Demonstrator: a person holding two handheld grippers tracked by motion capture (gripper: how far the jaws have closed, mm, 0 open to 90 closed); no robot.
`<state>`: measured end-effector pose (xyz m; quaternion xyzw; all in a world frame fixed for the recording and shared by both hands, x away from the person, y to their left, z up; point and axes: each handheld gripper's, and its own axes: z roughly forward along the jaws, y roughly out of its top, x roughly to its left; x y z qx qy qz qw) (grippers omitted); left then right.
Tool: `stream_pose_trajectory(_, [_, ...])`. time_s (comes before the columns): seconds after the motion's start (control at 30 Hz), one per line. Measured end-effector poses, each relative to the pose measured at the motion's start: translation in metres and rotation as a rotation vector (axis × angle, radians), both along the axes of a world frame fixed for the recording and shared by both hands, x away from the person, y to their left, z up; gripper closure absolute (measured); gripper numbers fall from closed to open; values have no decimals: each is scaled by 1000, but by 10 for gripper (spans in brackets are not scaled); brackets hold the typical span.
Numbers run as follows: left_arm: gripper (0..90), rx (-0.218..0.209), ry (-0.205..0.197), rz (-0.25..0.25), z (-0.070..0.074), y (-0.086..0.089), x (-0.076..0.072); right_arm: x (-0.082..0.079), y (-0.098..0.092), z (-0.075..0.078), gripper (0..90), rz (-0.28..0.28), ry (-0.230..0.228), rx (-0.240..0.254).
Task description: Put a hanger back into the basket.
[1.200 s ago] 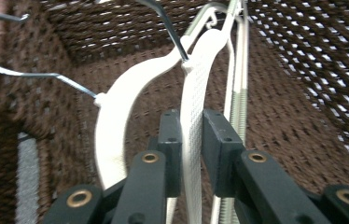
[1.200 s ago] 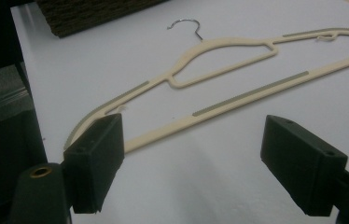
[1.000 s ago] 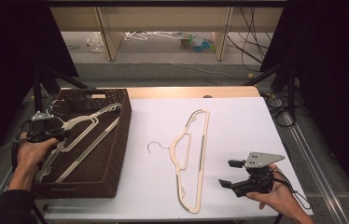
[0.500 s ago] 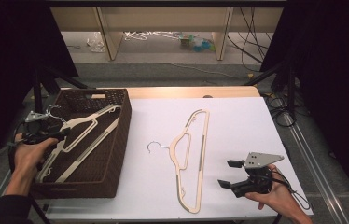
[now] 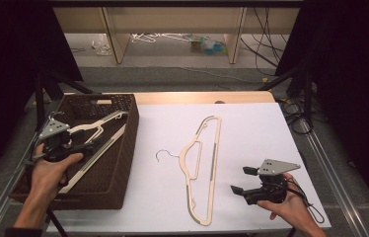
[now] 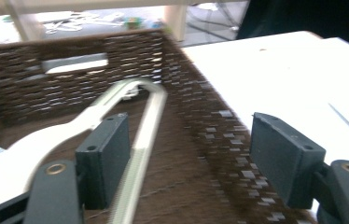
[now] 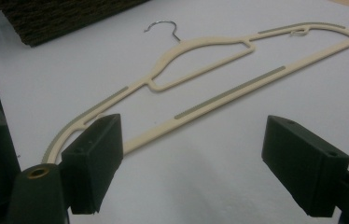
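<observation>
A cream hanger lies slanted inside the brown wicker basket at the left. My left gripper hovers over the basket's near left part. Its jaws have just been opening and now stand wide. In the left gripper view the hanger runs under and beside the left pad, and no pad presses on it; my left gripper holds nothing. A second cream hanger with a metal hook lies flat on the white table. My right gripper rests open to its right, pointing at the hanger, with nothing inside my right gripper.
The basket's far wall has a handle slot. A corner of the basket shows at the top left of the right gripper view. The white table top reaches to its right edge, with cables beside it. Shelving and clutter stand beyond the table.
My left gripper has shifted to the right over the basket and its jaws have spread apart. The right gripper and the hanger on the table have not moved.
</observation>
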<state>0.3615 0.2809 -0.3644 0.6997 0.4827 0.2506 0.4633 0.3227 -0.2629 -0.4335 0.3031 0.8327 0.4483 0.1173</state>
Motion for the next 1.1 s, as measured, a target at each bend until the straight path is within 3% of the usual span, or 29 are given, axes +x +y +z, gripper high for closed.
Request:
stream_pose_trajectory(0.23, [269,2,-38,-87,3,-31,-14,2,-3,-2,211,-44,-7,19])
stream_pose_trajectory(0.27, [269,11,-47,-123,4,-44,-19,2,-3,-3,210,-40,5,27])
stream_pose_trajectory(0.37, [265,21,-56,-156,5,-54,-23,3,-5,-3,211,-58,-2,21])
stream_pose_trajectory(0.4, [264,27,-65,-188,5,-66,-28,3,-6,-3,210,-65,-6,23])
stream_pose_trajectory(0.53, [263,32,-71,-244,1,-84,-35,2,-7,-3,210,-77,-1,26])
stream_pose_trajectory(0.6, [260,34,-54,-271,-7,-99,-43,2,-7,-4,210,-78,-2,23])
stream_pose_trajectory(0.8, [240,10,-33,-285,-18,-113,-52,1,-6,-4,210,-82,2,23])
stream_pose_trajectory(1.1, [225,-3,-21,-350,-33,-127,-65,1,-6,-4,210,-84,-4,22])
